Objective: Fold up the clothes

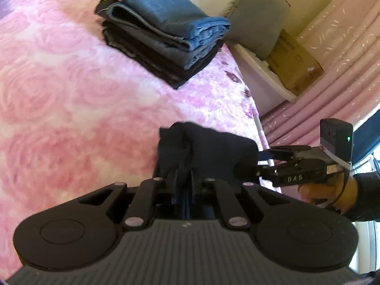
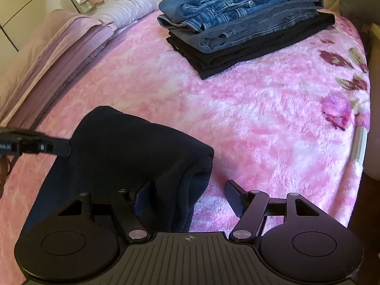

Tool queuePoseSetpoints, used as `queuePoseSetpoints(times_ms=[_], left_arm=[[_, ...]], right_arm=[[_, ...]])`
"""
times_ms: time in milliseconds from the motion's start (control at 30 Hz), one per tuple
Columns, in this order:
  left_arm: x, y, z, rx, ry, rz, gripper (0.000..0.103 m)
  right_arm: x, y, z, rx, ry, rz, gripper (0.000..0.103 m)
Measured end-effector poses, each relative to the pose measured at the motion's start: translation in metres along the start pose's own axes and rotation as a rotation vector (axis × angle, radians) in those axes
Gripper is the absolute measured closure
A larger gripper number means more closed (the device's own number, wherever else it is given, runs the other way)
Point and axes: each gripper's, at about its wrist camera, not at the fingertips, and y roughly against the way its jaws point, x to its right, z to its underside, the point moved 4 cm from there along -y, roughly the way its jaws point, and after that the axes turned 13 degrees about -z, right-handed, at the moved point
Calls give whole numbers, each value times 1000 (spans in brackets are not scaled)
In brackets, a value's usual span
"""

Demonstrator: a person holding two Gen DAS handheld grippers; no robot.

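left claw [image 1: 182, 178] pinches bunched, dark navy garment [image 1: 209, 147].

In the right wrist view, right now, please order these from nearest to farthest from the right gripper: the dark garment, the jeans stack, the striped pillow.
1. dark garment, between the right gripper's jaws, left
2. jeans stack, mid-bed, ahead
3. striped pillow, bed's far end, upper left

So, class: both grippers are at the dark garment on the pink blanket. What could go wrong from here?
1. The right gripper is open, so only the shut left gripper holds the dark garment; the bundled folds may slip loose.
2. The garment sits near the bed edge and could slide off.
3. A careless swing could knock over the folded stack.
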Motion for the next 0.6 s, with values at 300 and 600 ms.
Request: queuePoseSetpoints(times_ms=[300, 600], left_arm=[[-20, -17, -2, 16, 124, 3, 95], [-43, -6, 3, 25, 283, -53, 96]], right_arm=[[2, 0, 0, 5, -8, -5, 37], [-6, 10, -4, 13, -11, 9, 37]])
